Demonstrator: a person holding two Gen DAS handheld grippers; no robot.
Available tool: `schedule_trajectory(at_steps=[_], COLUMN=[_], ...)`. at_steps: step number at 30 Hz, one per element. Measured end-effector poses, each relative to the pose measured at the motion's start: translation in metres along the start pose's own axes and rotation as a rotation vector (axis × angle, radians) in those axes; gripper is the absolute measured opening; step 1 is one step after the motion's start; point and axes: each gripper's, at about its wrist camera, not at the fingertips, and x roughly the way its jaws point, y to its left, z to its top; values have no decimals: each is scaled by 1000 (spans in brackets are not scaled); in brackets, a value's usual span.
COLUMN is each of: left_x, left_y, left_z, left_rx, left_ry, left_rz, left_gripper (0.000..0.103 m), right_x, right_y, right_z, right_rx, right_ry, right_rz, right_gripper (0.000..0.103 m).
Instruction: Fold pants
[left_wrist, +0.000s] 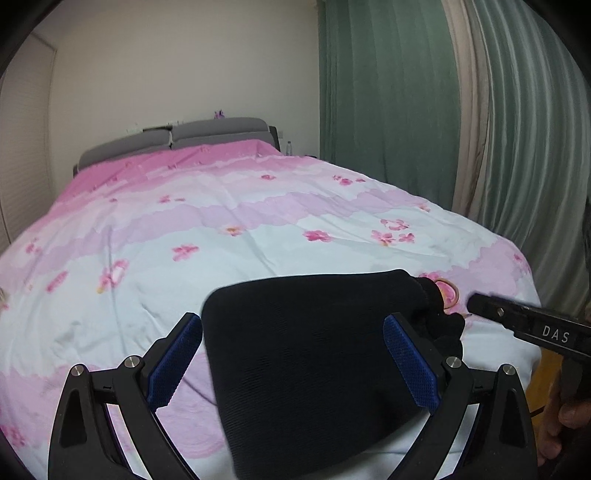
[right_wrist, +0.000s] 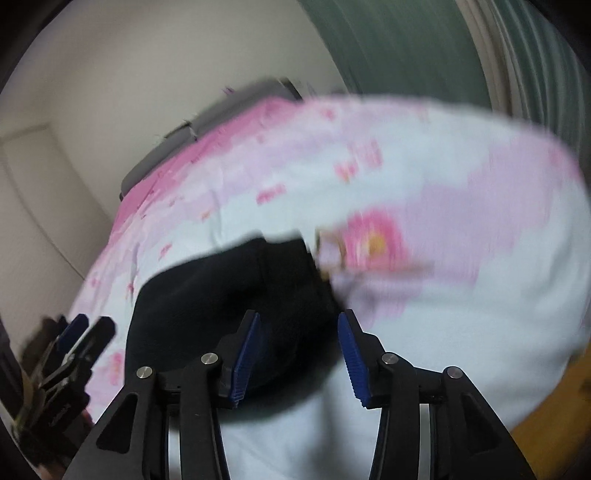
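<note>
Left claw (left_wrist: 291, 365) stands wide open, its blue pads (left_wrist: 173, 363) clear of the folded black pants (left_wrist: 314, 350), which lie between and just ahead of the fingers on the pink flowered bed cover (left_wrist: 221, 221). Right claw (right_wrist: 299, 354), partly open and gripping nothing, hovers at the right-hand end of the pants (right_wrist: 229, 291), which lie ahead and to the left of its fingers; its view is blurred. Beyond both claws are a grey headboard (left_wrist: 207, 129) and green curtains (left_wrist: 388, 92).
</note>
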Motion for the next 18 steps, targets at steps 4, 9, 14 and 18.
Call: schedule_trajectory(at_steps=[4,9,14,18], left_x=[24,52,71,76], left_y=[1,9,17,19], left_z=[-6,-21,-29,-31], left_rx=[-28,-37,-58,-62], left_ry=[47,121,167,177], left_rz=[-22,13,-9,-2], left_gripper=[100,100,101,102], right_x=[14,66,82,92], right_y=[29,39,37,28], right_z=[19,11,-9,-12], right_rx=[-197,-309,-398,-396], right_ry=[-47,114,155,171], right_rz=[33,29,-33,-33], right_gripper=[45,45,45,46])
